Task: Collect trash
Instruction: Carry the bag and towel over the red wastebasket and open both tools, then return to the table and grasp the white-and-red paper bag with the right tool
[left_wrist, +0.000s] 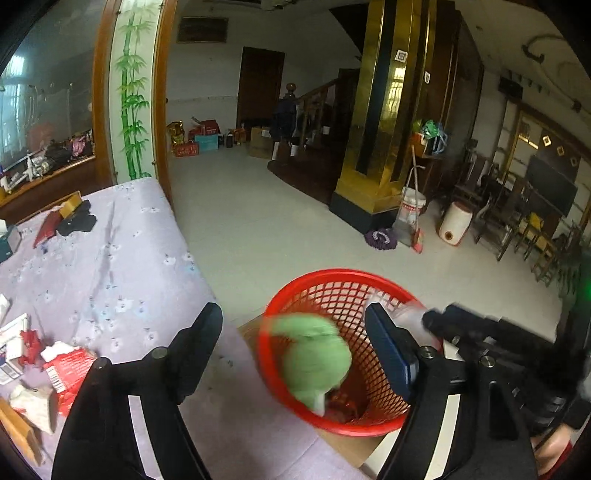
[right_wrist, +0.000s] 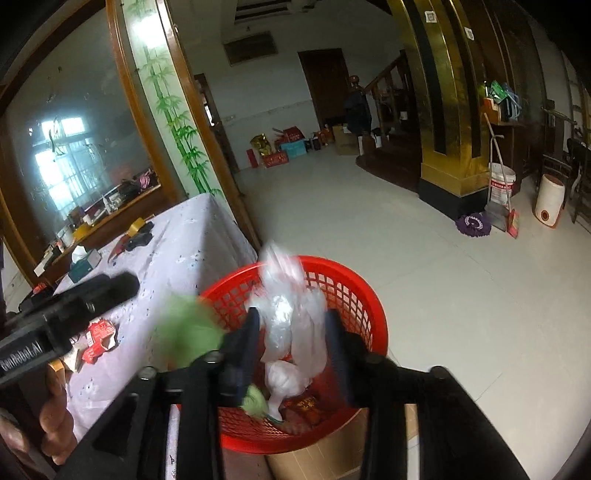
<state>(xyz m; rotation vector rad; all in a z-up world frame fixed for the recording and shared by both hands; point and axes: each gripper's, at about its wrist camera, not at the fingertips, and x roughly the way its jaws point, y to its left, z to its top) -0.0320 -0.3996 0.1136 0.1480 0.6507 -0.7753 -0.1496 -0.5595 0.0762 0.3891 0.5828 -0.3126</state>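
With both the left gripper (left_wrist: 295, 347) and right gripper (right_wrist: 291, 343) standing jaws apart over the red basket (left_wrist: 343, 280), the green wad (left_wrist: 314, 365) and clear plastic bag (right_wrist: 291, 314) look released, though either could catch the rim and spill onto the floor (left_wrist: 258, 221).

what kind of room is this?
Likely a home's large ground-floor hall: wooden staircase, mop and bucket by a gold pillar, cloth-covered table with a red trash basket beside it.
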